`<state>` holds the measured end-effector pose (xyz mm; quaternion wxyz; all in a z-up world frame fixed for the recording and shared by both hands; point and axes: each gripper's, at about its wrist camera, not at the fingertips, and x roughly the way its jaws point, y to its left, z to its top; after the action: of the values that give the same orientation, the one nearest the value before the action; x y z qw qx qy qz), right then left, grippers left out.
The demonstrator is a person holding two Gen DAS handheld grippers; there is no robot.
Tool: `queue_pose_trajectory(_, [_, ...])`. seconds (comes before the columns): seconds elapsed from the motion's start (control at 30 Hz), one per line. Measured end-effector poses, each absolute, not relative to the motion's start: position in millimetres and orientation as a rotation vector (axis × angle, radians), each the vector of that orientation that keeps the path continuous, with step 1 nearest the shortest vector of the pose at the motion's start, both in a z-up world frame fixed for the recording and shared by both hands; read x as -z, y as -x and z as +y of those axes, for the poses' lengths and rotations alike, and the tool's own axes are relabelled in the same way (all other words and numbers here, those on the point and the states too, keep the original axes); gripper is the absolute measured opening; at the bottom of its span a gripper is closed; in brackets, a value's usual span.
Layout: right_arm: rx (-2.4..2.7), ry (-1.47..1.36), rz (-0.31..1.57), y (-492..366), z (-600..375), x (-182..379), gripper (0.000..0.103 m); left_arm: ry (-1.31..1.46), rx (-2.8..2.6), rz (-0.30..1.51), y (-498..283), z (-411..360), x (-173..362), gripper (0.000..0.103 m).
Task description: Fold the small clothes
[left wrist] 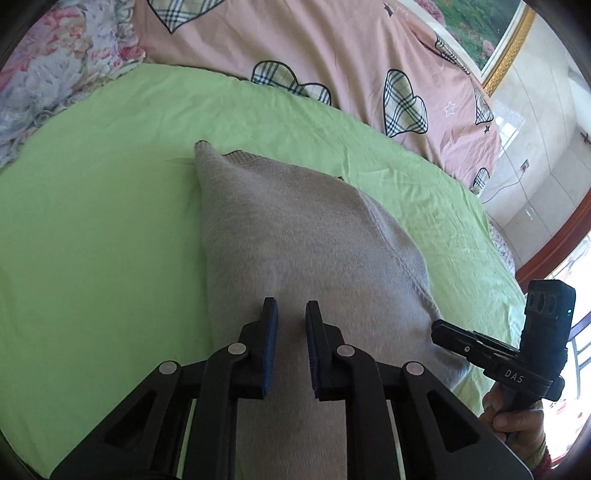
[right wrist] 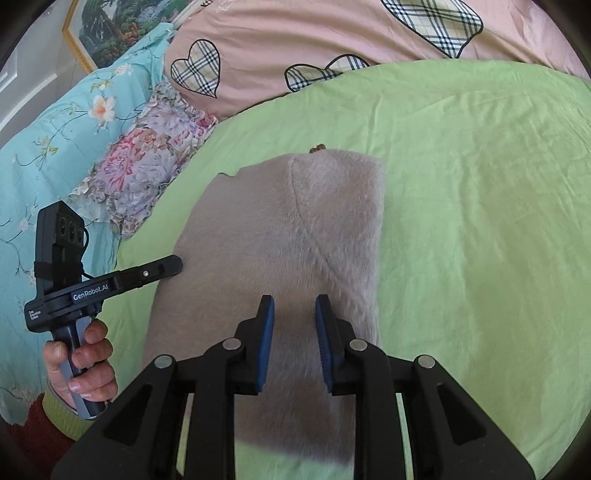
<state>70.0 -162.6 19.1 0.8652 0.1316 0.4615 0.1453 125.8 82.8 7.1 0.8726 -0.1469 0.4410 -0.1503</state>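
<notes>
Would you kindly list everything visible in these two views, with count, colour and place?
sweater: one, beige, flat on the sheet
sheet: one, light green, covering the bed
quilt: one, pink with checked hearts, behind the sheet
floral cloth: one, pink and lilac, beside the sheet
blue cloth: one, turquoise flowered, far side
picture: one, gold-framed, on the wall
left tool: black, blue pads, gripping sweater
right tool: same, gripping sweater
hands: two, on handles

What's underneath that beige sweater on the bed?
The beige sweater lies on a light green sheet, which shows all around it. Whatever sits directly beneath the sweater's middle is covered by the knit, so it cannot be seen.
</notes>
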Motion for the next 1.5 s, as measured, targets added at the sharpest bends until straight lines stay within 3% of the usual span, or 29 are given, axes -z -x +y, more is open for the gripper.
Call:
queue_pose_trajectory(0.3, [-0.278, -0.261, 0.983, -22, -172, -17, 0.024, 0.228, 0.284, 0.938, -47, 77, -8, 0.029])
queue_pose_trajectory(0.57, [-0.269, -0.294, 1.014, -10, -180, -9, 0.024, 0.181, 0.237, 0.990, -13, 75, 13, 0.033])
queue_pose_trajectory(0.87, [-0.281, -0.268, 0.935, 8, -170, -34, 0.027, 0.180, 0.193, 0.970, 0, 76, 4, 0.054])
queue_pose_trajectory(0.93, [-0.279, -0.261, 0.930, 11, -168, -35, 0.035, 0.166, 0.178, 0.965, 3, 74, 3, 0.056])
queue_pose_trajectory(1.0, [-0.266, -0.243, 0.929, 16, -165, -35, 0.043, 0.128, 0.140, 0.965, 8, 72, 2, 0.066])
queue_pose_trajectory(1.17, [-0.234, -0.164, 0.913, 40, -159, -35, 0.060, 0.040, 0.059, 0.947, 21, 72, 3, 0.080])
queue_pose_trajectory(1.23, [-0.220, -0.138, 0.916, 50, -157, -32, 0.070, 0.025, 0.046, 0.951, 27, 73, 5, 0.081])
queue_pose_trajectory(1.33, [-0.214, -0.131, 0.944, 62, -152, -23, 0.076, -0.010, 0.049, 0.987, 33, 71, 13, 0.081])
queue_pose_trajectory(1.5, [-0.245, -0.141, 1.015, 72, -143, -7, 0.080, -0.041, 0.067, 1.020, 39, 67, 18, 0.082])
